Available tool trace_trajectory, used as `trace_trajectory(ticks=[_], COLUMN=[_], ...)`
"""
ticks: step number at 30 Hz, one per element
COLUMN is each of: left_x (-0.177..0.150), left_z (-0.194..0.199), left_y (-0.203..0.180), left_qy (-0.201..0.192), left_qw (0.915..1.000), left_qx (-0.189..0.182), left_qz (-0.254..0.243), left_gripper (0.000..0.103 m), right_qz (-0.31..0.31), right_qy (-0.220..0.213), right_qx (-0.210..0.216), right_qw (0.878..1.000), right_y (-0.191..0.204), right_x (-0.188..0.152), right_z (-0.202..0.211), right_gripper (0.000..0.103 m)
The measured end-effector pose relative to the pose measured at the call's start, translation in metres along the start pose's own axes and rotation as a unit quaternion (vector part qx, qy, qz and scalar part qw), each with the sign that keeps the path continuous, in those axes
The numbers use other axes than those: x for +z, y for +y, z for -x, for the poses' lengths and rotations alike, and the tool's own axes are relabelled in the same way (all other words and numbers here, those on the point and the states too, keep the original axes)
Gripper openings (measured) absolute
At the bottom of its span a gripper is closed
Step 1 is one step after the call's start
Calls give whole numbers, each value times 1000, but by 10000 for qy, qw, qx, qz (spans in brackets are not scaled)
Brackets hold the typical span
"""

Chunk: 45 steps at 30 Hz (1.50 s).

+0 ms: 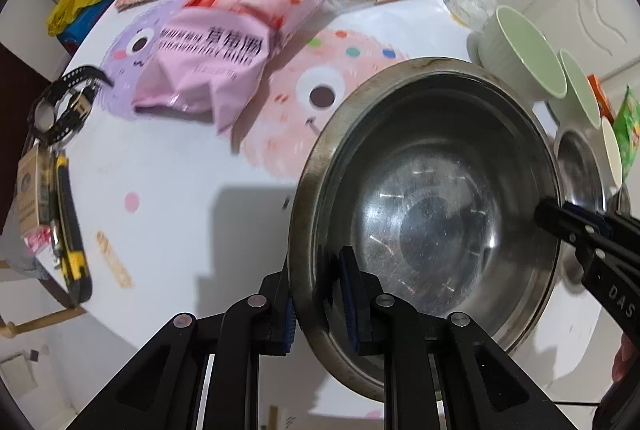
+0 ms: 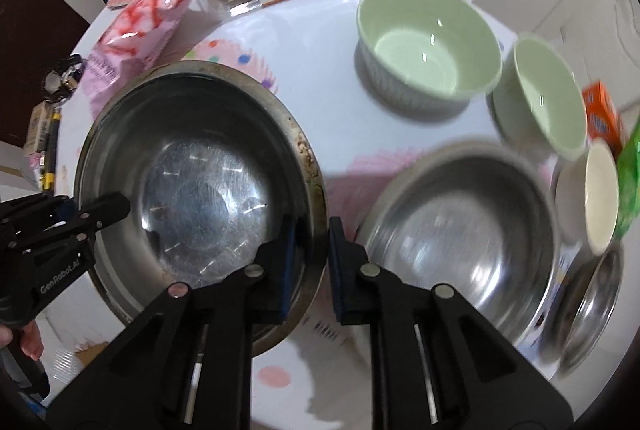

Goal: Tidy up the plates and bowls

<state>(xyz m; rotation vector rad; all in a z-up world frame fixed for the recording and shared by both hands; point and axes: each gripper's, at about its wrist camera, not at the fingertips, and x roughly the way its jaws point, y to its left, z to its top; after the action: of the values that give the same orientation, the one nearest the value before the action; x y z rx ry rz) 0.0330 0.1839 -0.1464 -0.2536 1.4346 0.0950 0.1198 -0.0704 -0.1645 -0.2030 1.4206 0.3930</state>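
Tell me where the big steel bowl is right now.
The big steel bowl sits left of the smaller steel bowl, gripped at opposite rims by the left hand-held gripper and right hand-held gripper.

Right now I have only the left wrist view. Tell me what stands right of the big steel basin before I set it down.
Observer: A smaller steel bowl stands empty just right of the steel basin, with a gap between them.
Operator: Report how the right gripper sits on the basin.
Observer: The right gripper straddles the rim on the side facing the smaller bowl, one finger inside, one outside.
Operator: Name anything beyond that smaller bowl.
Observer: A shallow steel dish lies at the far right, nearer the camera than a cream bowl.
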Motion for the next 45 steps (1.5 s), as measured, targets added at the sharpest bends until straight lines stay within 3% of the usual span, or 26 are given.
trace_trajectory(ticks=[8, 16, 18, 19, 21, 24, 26, 31, 32, 34, 37, 40, 45], left_x=[-24, -6, -7, -6, -9, -11, -12, -16, -15, -16, -13, -4, 7], left_z=[-13, -37, -35, -36, -32, -20, -9, 20, 24, 35, 43, 42, 41], left_y=[-7, -32, -33, -38, -38, -38, -43, -59, -66, -80, -103, -127, -164], left_qy=[106, 97, -17, -73, -144, -252, -398, -726, -787, -902, -970, -943, -939], left_qw=[9998, 9989, 9981, 9975, 9971, 9966, 9955, 9927, 9916, 9891, 9856, 9825, 9765], left_qx=[27, 245, 411, 486, 485, 505, 524, 303, 244, 130, -24, -235, -376], left_qz=[-193, -399, -454, -516, -564, -606, -676, -910, -995, -1159, -1388, -1588, -1905], left_gripper=[19, 22, 32, 38, 60, 73, 82, 94, 103, 103, 103, 103, 103], right_qz=[-423, -540, -523, -505, -488, -491, -505, -688, -780, -862, -1072, -1339, -1679], right_qy=[165, 229, 153, 130, 73, -29, -155, -510, -617, -739, -960, -1061, -1358], right_qx=[130, 14, 14, 27, -22, -37, -40, -144, -172, -218, -256, -236, -35], right_qw=[9989, 9983, 9985, 9986, 9988, 9988, 9986, 9962, 9949, 9933, 9893, 9850, 9764], right_y=[9, 6, 7, 6, 4, -3, -8, -26, -33, -42, -60, -80, -114], right_x=[-42, -48, -49, -51, -56, -63, -68, -80, -82, -86, -92, -96, -104], right_z=[-4, -10, -7, -6, -1, 10, 20, 46, 53, 61, 74, 80, 88], right_gripper=[16, 18, 19, 22, 30, 35, 47, 65, 67, 71, 91, 102, 103])
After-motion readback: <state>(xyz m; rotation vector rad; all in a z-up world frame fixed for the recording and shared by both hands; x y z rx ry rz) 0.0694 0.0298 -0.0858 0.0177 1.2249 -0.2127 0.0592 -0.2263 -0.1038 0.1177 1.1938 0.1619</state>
